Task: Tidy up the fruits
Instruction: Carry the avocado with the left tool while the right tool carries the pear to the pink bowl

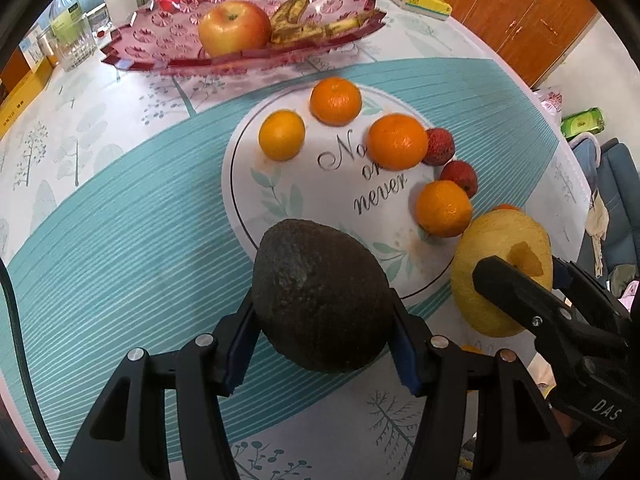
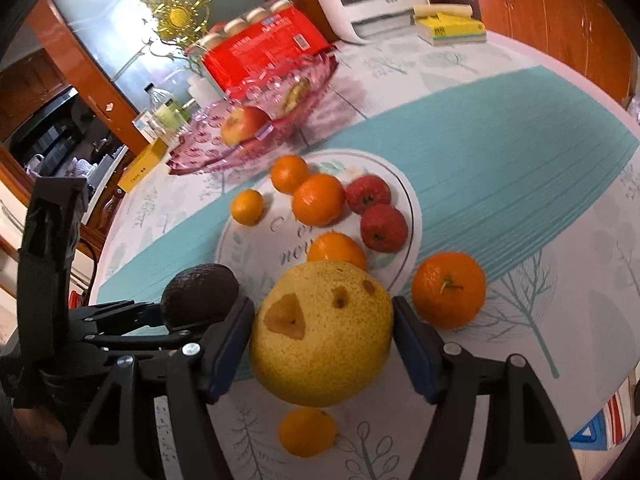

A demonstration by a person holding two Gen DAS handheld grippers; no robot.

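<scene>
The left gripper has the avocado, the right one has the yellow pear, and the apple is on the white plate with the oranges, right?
Not quite. The apple lies in the pink tray, as the left wrist view shows. The rest holds: the left gripper has the avocado, the right gripper the pear.

— Left wrist view: looks steeply down along its own fingers point(image 1: 240, 356), very close to the avocado point(image 1: 320, 296), facing the white plate point(image 1: 240, 200) and pink tray point(image 1: 168, 36) beyond.

— Right wrist view: looks down less steeply, close over the yellow pear point(image 2: 320, 332), facing the same plate point(image 2: 412, 208) and tray point(image 2: 200, 156).

— Shared: plate, tray, pear point(image 1: 500, 240), avocado point(image 2: 200, 292); each also catches the other gripper at its edge.
</scene>
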